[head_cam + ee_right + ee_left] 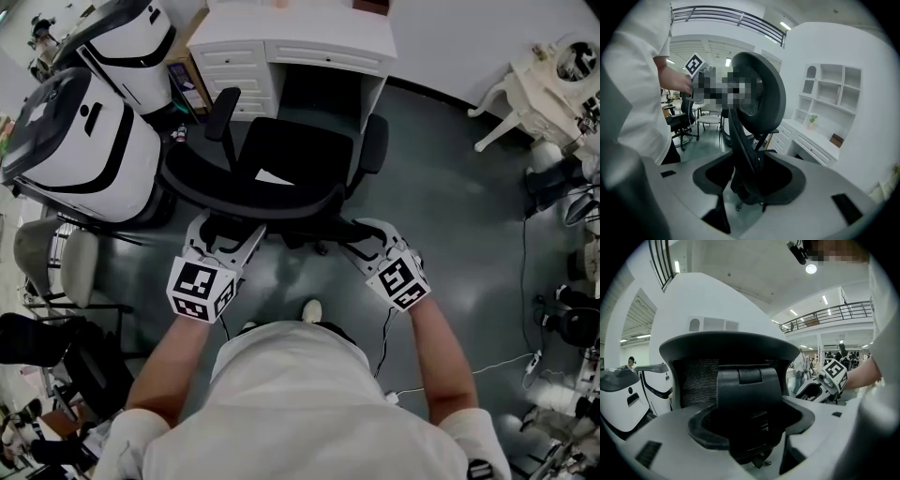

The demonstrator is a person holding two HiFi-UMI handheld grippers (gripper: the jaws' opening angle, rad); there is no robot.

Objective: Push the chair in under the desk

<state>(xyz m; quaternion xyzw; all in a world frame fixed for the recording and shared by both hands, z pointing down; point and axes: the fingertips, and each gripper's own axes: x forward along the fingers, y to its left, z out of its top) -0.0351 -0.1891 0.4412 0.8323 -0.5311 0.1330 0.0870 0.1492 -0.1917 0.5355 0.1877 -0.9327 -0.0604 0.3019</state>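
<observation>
A black office chair (291, 150) stands in front of the white desk (300, 37), its seat facing the desk's knee opening and a white slip (274, 176) lying on it. The curved mesh backrest (248, 195) is nearest me. My left gripper (230, 246) is shut on the backrest's left side, where the black back support (749, 394) fills the gap between the jaws. My right gripper (364, 246) is shut on the right side; the backrest edge (743, 145) runs down between its jaws. The desk's drawers (813, 147) show beyond, to the right.
Two large white-and-black pods (89, 141) stand close on the chair's left. Grey chairs (61, 267) sit at the left edge. A white ornate table (548, 80) and dark gear stand at the right, with cables (506, 366) on the grey floor. My shoe (312, 310) is behind the chair.
</observation>
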